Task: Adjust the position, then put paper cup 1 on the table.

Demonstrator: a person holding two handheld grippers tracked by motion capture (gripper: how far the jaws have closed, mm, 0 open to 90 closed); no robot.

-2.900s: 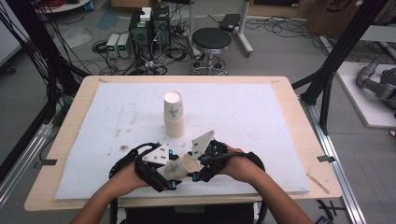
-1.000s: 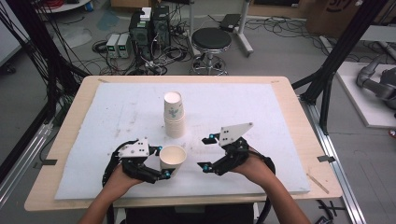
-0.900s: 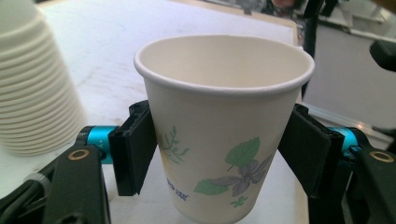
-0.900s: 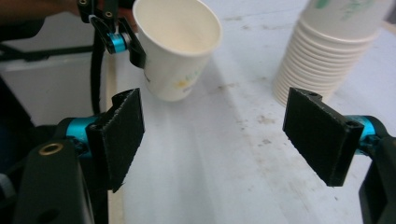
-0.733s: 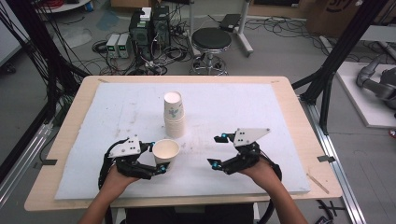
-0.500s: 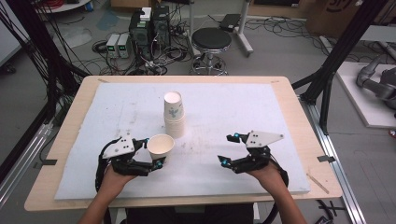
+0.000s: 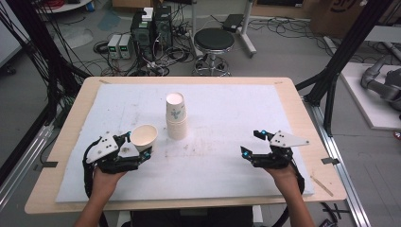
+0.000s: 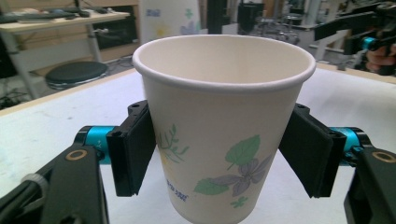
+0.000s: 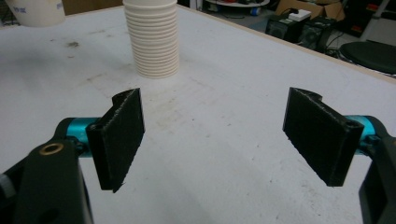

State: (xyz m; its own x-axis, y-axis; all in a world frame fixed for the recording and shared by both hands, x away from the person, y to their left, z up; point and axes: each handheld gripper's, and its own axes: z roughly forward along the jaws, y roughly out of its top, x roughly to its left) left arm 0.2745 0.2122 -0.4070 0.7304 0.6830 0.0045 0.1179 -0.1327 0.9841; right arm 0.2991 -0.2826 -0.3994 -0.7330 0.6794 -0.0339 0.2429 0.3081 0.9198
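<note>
Left gripper (image 8: 219,156), jaws just opening, brackets the paper cup (image 8: 224,126); right gripper (image 9: 215,140) gapes wide, unladen; cup stack (image 7: 176,116) at twelve o'clock.

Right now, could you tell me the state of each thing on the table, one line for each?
Single paper cup: upright, empty, between the left gripper's pads.
Left gripper: jaws have just been opening; pads at the cup's sides.
Right gripper: open, nothing between its jaws.
Stack of cups: upright on the white mat.
</note>
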